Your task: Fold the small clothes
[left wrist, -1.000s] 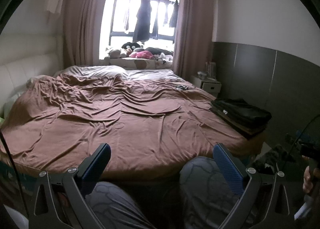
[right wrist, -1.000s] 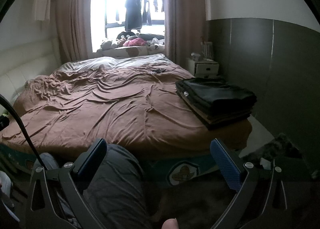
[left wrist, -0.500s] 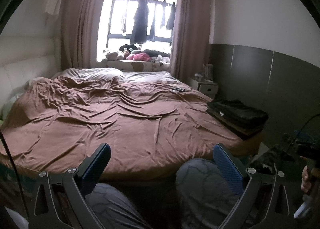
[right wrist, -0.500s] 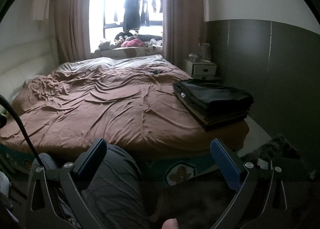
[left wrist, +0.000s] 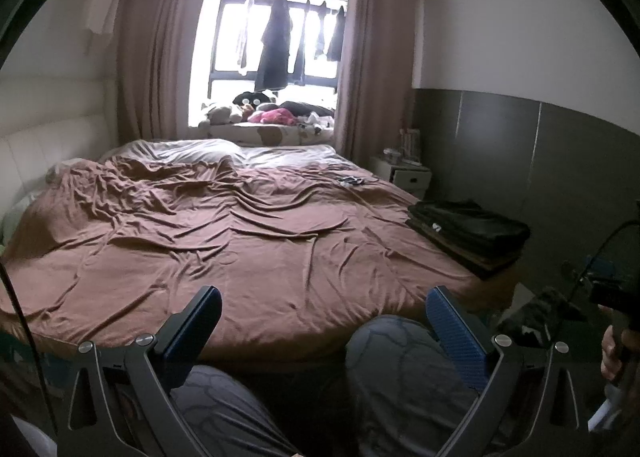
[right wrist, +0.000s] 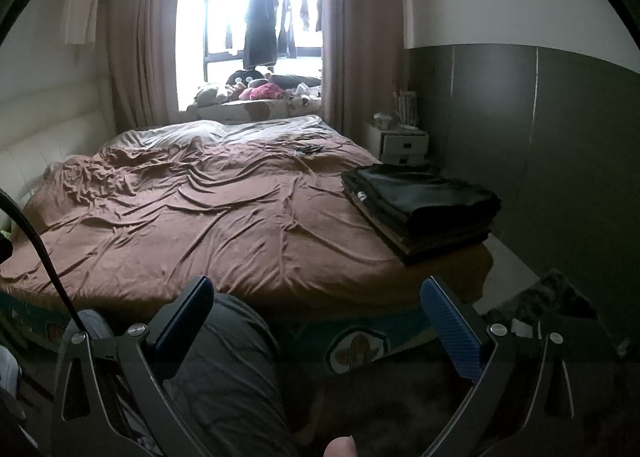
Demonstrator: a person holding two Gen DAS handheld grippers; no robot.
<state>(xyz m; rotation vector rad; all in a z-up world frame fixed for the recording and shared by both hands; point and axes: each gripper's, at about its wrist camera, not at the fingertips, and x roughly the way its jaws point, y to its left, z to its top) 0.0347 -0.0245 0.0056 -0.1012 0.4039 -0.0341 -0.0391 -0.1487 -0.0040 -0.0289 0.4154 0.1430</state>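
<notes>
A stack of folded dark clothes point(right wrist: 420, 205) lies on the right corner of the bed, also seen in the left wrist view point(left wrist: 468, 233). The bed point(left wrist: 240, 241) has a wrinkled brown sheet with no loose garment on it. My left gripper point(left wrist: 324, 325) is open and empty, held low in front of the bed's near edge above the person's knees. My right gripper point(right wrist: 316, 317) is open and empty, also low before the bed edge, left of the stack. A crumpled dark cloth point(right wrist: 560, 297) lies on the floor at the right.
The person's grey-trousered legs point(left wrist: 400, 377) sit between the grippers and the bed. A white nightstand point(right wrist: 400, 141) stands beyond the stack by the grey wall. Small dark items point(left wrist: 352, 180) lie far on the sheet. Plush toys point(left wrist: 248, 111) fill the window ledge.
Both views have drawn back slightly from the bed and tilted a little. The grippers stay open and empty. The stack has not moved.
</notes>
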